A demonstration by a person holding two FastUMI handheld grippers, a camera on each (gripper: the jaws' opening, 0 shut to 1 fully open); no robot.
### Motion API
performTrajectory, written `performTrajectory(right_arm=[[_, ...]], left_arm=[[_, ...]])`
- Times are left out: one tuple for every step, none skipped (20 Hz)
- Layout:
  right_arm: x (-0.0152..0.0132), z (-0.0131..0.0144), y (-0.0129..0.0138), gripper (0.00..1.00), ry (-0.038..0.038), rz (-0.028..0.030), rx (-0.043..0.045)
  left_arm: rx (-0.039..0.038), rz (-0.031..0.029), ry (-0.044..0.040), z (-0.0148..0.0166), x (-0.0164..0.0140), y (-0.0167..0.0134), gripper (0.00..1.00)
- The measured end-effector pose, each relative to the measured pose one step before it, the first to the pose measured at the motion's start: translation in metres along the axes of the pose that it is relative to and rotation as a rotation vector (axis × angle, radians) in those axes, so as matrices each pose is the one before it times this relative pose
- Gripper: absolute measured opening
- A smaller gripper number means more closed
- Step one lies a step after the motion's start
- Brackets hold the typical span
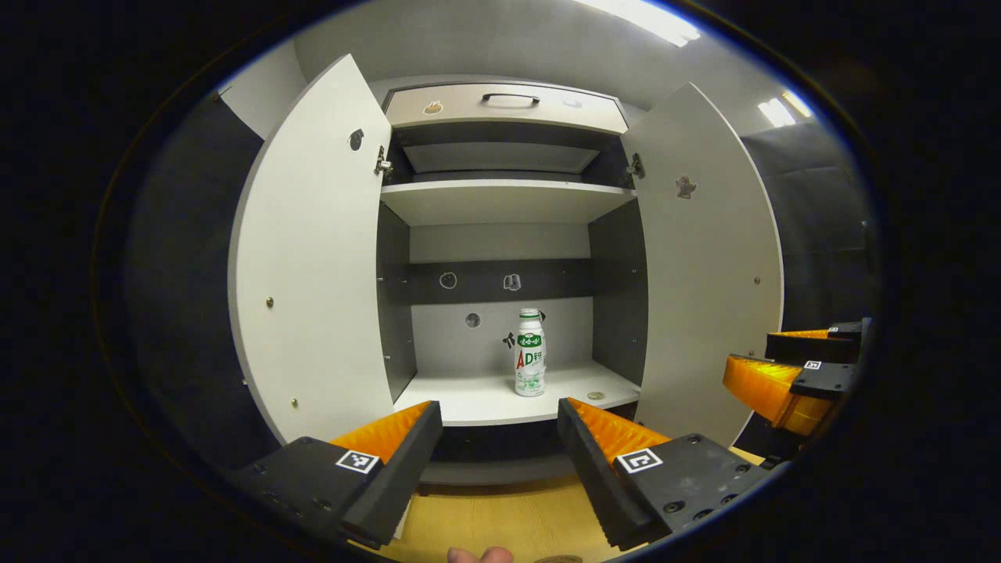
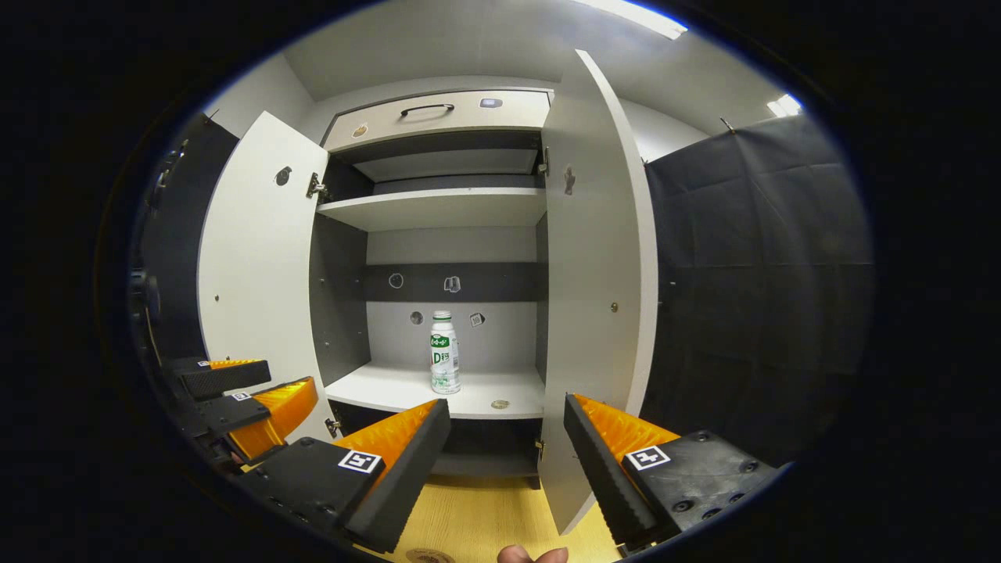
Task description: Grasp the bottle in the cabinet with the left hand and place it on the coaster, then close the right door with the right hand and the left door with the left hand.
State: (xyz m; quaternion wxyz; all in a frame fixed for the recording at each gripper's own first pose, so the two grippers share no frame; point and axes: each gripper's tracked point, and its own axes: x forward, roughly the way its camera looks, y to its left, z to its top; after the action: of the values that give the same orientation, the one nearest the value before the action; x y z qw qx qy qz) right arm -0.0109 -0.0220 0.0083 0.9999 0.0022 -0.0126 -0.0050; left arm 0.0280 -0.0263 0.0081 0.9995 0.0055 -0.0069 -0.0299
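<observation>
White drink bottle stands upright on the lower shelf, both doors open. Your left gripper faces it, fingers wide and empty. Reach in next.

The bottle is standing upright on the cabinet's lower shelf, just right of centre in the left gripper view and near centre in the right gripper view; it is white with a white cap and a green-and-red label, and is sitting toward the back of the shelf. The left door is hanging wide open at centre left of the frame, its pale inner face showing. The right door is also standing open at centre right. The coaster is peeking in as a round edge on the wooden surface at the bottom centre of the right gripper view.
</observation>
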Motion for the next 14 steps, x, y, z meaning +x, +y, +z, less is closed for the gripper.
performTrajectory(right_arm=[[-0.00230, -0.00030, -0.00503, 0.97, -0.00140, -0.00502, 0.00171], [-0.00267, 0.00008, -0.00599, 0.97, -0.00162, -0.00838, 0.00029], [-0.00173, -0.00122, -0.00685, 0.97, 0.00024, -0.00926, -0.00250], [-0.00212, -0.00128, -0.00745, 0.97, 0.00160, -0.01042, -0.00337], [-0.00257, -0.00187, -0.00728, 0.97, 0.00346, -0.01006, -0.00297], [-0.00177, -0.00076, -0.00750, 0.97, 0.00183, -0.01053, -0.00164], [-0.00191, -0.00033, -0.00726, 0.97, -0.00078, -0.00881, 0.00088], [-0.00183, 0.00015, -0.00655, 0.97, -0.00224, -0.00785, 0.00056], [-0.00080, 0.00006, -0.00791, 0.97, -0.00270, -0.01140, 0.00018], [0.00187, 0.00101, -0.00579, 0.97, 0.00018, -0.01183, 0.00292], [0.00191, -0.00050, -0.00620, 0.97, 0.00153, -0.00812, 0.00535], [0.00124, -0.00009, -0.00735, 0.97, 0.00201, -0.01048, 0.00249], [0.00281, -0.00121, -0.00988, 0.97, 0.00274, -0.01141, -0.00325], [0.00279, -0.00029, -0.00729, 0.97, -0.00001, -0.00640, -0.00672]], left_arm=[[0.00325, -0.00786, -0.00116, 0.00082, 0.00782, -0.00379, 0.95], [0.00119, -0.00919, -0.00408, 0.00065, 0.00932, -0.00432, 0.94], [0.00065, -0.00925, -0.00222, 0.00110, 0.01002, -0.00431, 0.95], [-0.00214, -0.00339, -0.00301, -0.00040, 0.01159, -0.00265, 0.95], [-0.00587, -0.00098, 0.00129, 0.00004, 0.01183, -0.00199, 0.94], [-0.00961, -0.00260, 0.00118, -0.00097, 0.01342, -0.00262, 0.95], [-0.00673, -0.00257, 0.00178, 0.00016, 0.01343, -0.00271, 0.94], [-0.00242, -0.00059, -0.00279, 0.00018, 0.01409, -0.00152, 0.92], [0.00034, -0.00214, -0.00232, 0.00043, 0.01464, -0.00223, 0.94], [0.00227, -0.00313, -0.00269, -0.00051, 0.01478, -0.00256, 0.95], [0.00018, -0.00185, 0.00273, -0.00080, 0.01391, -0.00192, 0.94], [-0.00548, -0.00737, 0.00136, -0.00153, 0.01481, -0.00295, 0.94], [-0.00954, -0.00257, 0.00524, -0.00142, 0.01464, -0.00184, 0.95], [-0.01182, -0.00268, 0.00447, -0.00280, 0.01535, -0.00104, 0.95]])
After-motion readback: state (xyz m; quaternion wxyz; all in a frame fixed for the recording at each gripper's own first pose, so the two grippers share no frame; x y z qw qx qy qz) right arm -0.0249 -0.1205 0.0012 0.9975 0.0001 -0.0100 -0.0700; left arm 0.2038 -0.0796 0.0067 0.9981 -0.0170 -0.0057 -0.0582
